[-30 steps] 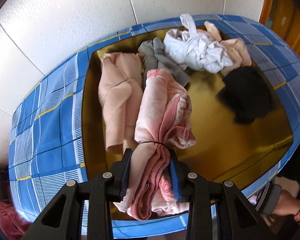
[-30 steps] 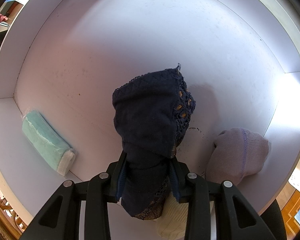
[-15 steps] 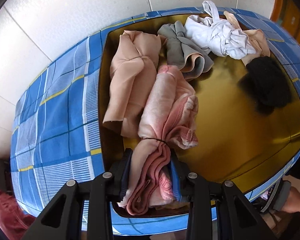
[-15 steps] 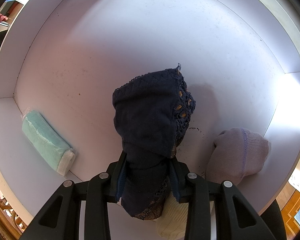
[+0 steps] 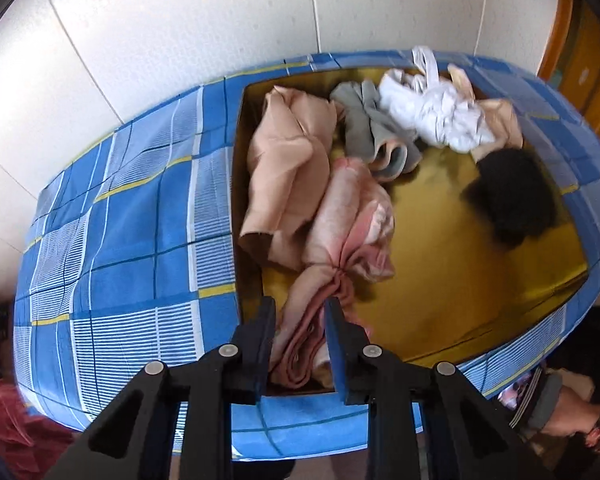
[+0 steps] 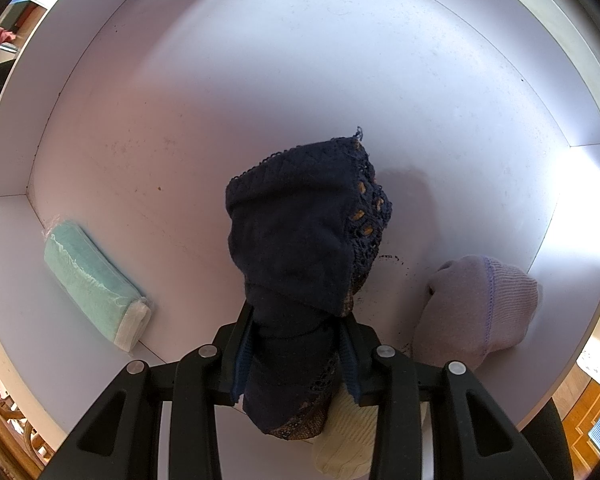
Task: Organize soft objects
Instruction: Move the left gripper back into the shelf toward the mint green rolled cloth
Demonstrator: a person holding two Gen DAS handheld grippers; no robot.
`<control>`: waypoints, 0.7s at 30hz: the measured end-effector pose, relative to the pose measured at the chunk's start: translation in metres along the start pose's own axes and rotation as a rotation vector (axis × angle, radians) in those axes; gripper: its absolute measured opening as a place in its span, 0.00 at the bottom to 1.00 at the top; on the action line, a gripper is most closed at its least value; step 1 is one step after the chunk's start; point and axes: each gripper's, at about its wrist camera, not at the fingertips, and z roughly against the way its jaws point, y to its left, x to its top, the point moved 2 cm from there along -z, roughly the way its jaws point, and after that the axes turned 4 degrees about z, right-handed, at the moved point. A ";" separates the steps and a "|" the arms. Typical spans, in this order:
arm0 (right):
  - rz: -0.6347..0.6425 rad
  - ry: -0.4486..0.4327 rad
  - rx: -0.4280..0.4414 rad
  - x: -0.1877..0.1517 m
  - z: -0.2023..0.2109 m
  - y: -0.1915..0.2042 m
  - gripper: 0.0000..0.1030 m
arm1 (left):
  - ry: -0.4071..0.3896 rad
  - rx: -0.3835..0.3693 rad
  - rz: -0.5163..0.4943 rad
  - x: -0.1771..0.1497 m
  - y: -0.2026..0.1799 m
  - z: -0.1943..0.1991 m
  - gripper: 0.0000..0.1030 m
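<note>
The pink cloth (image 5: 340, 248) is being clenched in the left hand-held gripper (image 5: 300, 332), trailing ahead across the yellow tray (image 5: 460, 280). The right hand-held gripper (image 6: 296, 344) is grasping a navy lace garment (image 6: 300, 232) over the white shelf (image 6: 260, 80) (placement step, judged). Next: lowering, then releasing. Checked blue bedcover (image 5: 132, 240) is lying left, tiled wall (image 5: 180, 40) beyond.

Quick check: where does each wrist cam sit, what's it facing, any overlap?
Left wrist: on the left hand-held gripper, angled down at a gold tray of clothes; fingers pinch a pink cloth; a person's arm at bottom right.
Right wrist: on the right hand-held gripper, facing a white shelf, clamping a navy cloth.
Shared: nothing visible.
</note>
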 end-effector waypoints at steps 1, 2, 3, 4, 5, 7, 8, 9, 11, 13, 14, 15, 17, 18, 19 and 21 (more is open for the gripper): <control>-0.001 0.000 0.001 0.000 0.000 0.000 0.37 | 0.006 0.003 -0.005 0.000 -0.001 -0.001 0.24; -0.001 0.000 0.001 0.000 0.000 0.000 0.37 | 0.013 0.013 -0.010 -0.001 -0.002 -0.003 0.23; -0.002 -0.001 0.003 0.000 0.000 0.000 0.37 | 0.028 0.028 -0.012 -0.001 -0.003 -0.008 0.21; -0.004 -0.001 0.004 0.000 0.000 0.000 0.37 | 0.037 0.044 -0.018 -0.001 -0.004 -0.011 0.20; -0.003 -0.001 0.004 0.000 0.000 0.000 0.37 | 0.037 0.054 -0.024 -0.002 -0.004 -0.013 0.19; -0.004 -0.001 0.004 0.000 0.000 0.000 0.37 | 0.031 0.055 0.000 -0.002 -0.002 -0.014 0.19; -0.003 -0.001 0.005 0.000 -0.001 0.000 0.37 | 0.019 0.047 0.010 -0.002 -0.002 -0.012 0.20; -0.001 -0.001 0.005 -0.001 -0.001 0.000 0.37 | 0.002 0.042 0.018 -0.004 -0.002 -0.009 0.21; -0.002 0.000 0.004 0.000 -0.001 0.000 0.37 | -0.039 0.042 0.050 -0.007 0.001 0.001 0.39; 0.001 0.001 0.003 -0.001 0.000 0.000 0.37 | -0.129 -0.008 0.112 -0.012 0.003 0.019 0.54; 0.002 0.002 0.002 -0.001 -0.001 -0.001 0.37 | -0.170 -0.020 0.132 -0.015 0.002 0.028 0.63; 0.001 0.002 0.002 -0.001 -0.001 -0.001 0.37 | -0.209 -0.036 0.142 -0.019 0.000 0.037 0.66; 0.003 0.001 0.002 -0.001 -0.001 -0.001 0.37 | -0.255 -0.080 0.141 -0.027 -0.006 0.049 0.66; 0.003 0.001 0.002 -0.001 -0.001 0.000 0.37 | -0.274 -0.101 0.132 -0.034 -0.011 0.054 0.66; 0.003 0.001 0.002 -0.001 -0.001 0.000 0.37 | -0.282 -0.114 0.125 -0.038 -0.014 0.057 0.66; 0.004 0.002 0.001 -0.001 -0.001 0.000 0.37 | -0.280 -0.175 0.105 -0.049 -0.022 0.059 0.66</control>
